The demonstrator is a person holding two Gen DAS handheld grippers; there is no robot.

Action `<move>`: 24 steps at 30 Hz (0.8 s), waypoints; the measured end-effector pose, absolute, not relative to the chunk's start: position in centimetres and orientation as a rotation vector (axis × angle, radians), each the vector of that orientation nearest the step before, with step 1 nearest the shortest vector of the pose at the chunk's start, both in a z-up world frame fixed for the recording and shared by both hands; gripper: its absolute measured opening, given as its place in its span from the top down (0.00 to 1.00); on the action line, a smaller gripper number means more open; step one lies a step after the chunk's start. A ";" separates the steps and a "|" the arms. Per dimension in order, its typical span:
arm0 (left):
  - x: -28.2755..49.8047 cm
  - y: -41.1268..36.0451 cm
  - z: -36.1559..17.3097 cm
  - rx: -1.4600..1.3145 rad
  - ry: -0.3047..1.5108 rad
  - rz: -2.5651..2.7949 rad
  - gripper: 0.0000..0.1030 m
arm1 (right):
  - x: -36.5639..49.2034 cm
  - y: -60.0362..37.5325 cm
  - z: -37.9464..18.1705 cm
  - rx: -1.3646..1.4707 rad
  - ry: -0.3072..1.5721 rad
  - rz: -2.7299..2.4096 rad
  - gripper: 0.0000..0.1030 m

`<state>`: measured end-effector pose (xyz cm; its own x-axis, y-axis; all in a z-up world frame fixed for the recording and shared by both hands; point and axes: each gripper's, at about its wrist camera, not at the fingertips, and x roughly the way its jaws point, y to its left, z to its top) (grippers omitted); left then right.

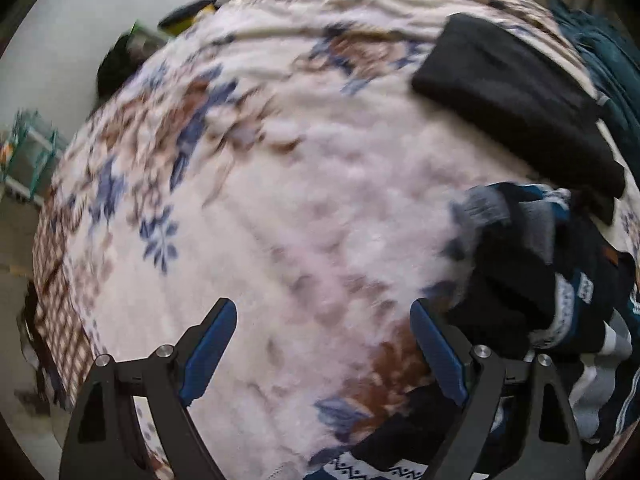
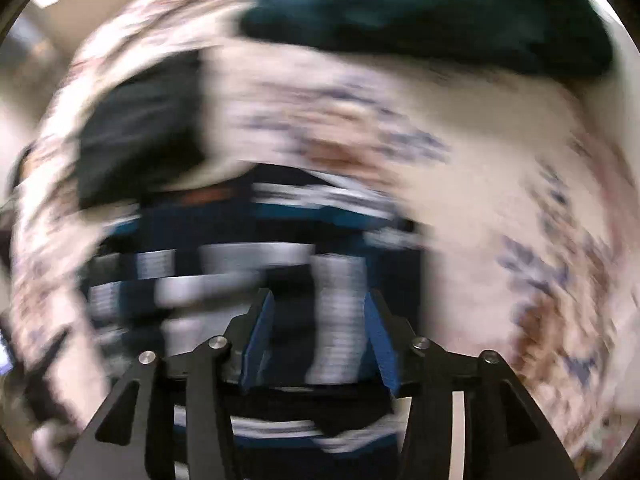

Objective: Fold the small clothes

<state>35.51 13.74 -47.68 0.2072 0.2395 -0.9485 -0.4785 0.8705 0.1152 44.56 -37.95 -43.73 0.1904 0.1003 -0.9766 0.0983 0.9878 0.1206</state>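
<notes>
A heap of small dark clothes [image 1: 540, 280] with white and teal patterned bands lies on a floral fleece blanket [image 1: 280, 200], at the right of the left wrist view. My left gripper [image 1: 322, 308] hangs open over bare blanket just left of the heap, with nothing between its pads. The right wrist view is badly blurred. There my right gripper [image 2: 320, 300] stands over the striped heap [image 2: 240, 260] with its jaws partly apart. A grey-and-white striped piece [image 2: 336, 320] shows in the gap, and I cannot tell whether it touches the pads.
A folded black garment [image 1: 516, 96] lies beyond the heap, also seen as a black garment [image 2: 140, 128] at the left. A teal garment [image 1: 612, 64] lies at the far right edge, a teal garment [image 2: 420, 12] at the top. Left of the bed are pale floor and a teal rack [image 1: 32, 152].
</notes>
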 end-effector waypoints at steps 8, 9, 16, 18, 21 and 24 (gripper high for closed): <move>34.2 16.4 -50.0 -0.295 1.312 0.575 0.14 | 50.0 -13.8 -50.3 0.087 1.579 0.602 0.52; 34.0 16.6 -50.2 -0.310 1.318 0.572 0.14 | 50.2 -11.2 -51.7 0.025 1.611 0.644 0.52; 34.1 16.2 -51.0 -0.429 1.324 0.496 0.14 | 51.9 -9.4 -51.6 -0.034 1.548 0.550 0.94; 34.3 15.5 -51.0 -0.431 1.320 0.474 0.14 | 53.5 -11.6 -51.1 0.072 1.539 0.469 0.95; 34.6 14.5 -51.0 -0.420 1.317 0.441 0.14 | 55.2 -14.2 -51.8 0.149 1.571 0.360 0.95; 34.8 13.9 -50.8 -0.407 1.312 0.420 0.14 | 56.2 -15.5 -52.7 0.092 1.600 0.281 0.94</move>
